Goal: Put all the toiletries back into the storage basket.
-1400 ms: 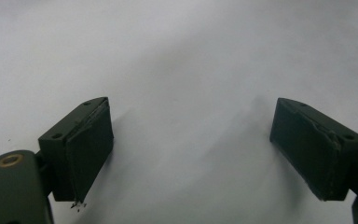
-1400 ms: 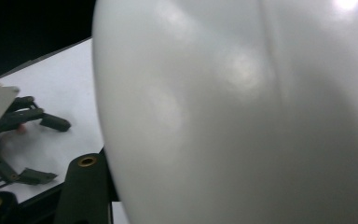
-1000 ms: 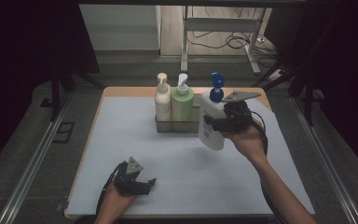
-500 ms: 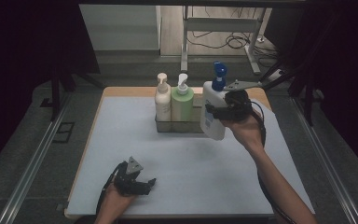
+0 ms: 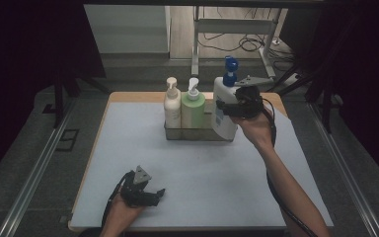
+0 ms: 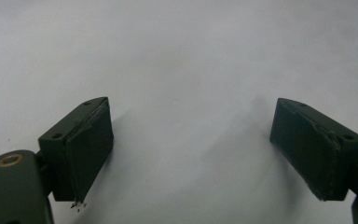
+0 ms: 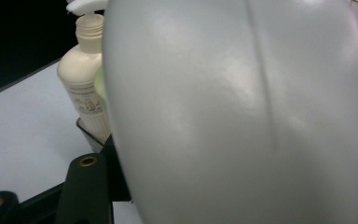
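My right gripper [image 5: 231, 106] is shut on a white pump bottle with a blue pump [image 5: 224, 109], holding it upright just above the right end of a low grey tray [image 5: 177, 134]. In the right gripper view the white bottle [image 7: 242, 112] looms close between the jaws. A cream pump bottle [image 5: 171, 104] and a green pump bottle [image 5: 193, 107] stand side by side in the tray. The cream bottle [image 7: 86, 88] also appears in the right gripper view. My left gripper [image 5: 153, 193] rests on the mat near the front edge, open, with bare mat between its fingers [image 6: 84, 149].
A light grey mat [image 5: 197, 173] covers the wooden table. Metal rails run along both sides of the table. A metal stand and cables lie on the floor beyond the far edge.
My right gripper has carried the white bottle left and slightly up, tilting it from a slant to upright, up to the tray's right end. The left gripper has stayed still.
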### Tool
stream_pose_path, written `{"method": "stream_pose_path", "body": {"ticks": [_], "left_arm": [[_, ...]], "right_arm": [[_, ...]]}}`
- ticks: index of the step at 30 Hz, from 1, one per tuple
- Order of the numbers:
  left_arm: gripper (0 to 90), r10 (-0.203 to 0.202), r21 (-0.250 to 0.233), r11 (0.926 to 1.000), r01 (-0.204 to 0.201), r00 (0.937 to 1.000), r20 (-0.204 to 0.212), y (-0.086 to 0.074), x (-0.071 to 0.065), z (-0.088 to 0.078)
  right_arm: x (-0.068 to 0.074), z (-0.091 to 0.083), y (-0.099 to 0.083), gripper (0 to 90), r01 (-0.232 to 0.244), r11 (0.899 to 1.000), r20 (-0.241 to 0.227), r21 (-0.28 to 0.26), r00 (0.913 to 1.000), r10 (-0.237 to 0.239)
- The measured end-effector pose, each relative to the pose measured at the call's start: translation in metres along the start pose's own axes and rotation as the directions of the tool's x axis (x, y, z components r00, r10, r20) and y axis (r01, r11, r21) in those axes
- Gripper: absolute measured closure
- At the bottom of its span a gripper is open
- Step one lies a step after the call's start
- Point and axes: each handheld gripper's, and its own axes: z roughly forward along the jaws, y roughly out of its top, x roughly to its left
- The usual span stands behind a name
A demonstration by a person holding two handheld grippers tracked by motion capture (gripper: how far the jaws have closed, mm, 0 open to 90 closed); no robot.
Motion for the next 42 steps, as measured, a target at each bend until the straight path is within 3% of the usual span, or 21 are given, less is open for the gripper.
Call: {"method": "stream_pose_path", "body": {"ticks": [25, 42], "left_arm": [[13.1, -0.007, -0.005, 1.0000, 0.007, 1.0000, 0.003, 0.000, 0.000, 0.000], [13.0, -0.003, 0.001, 1.0000, 0.003, 1.0000, 0.004, 0.000, 0.000, 0.000]], "right_arm": [[-0.010, 0.037, 0.018, 40.3, -0.021, 0.999, 0.065, -0.041, 0.9976, 0.024], [-0.017, 0.065, 0.009, 40.3, -0.028, 0.998, 0.085, -0.058, 0.9958, 0.033]]}}
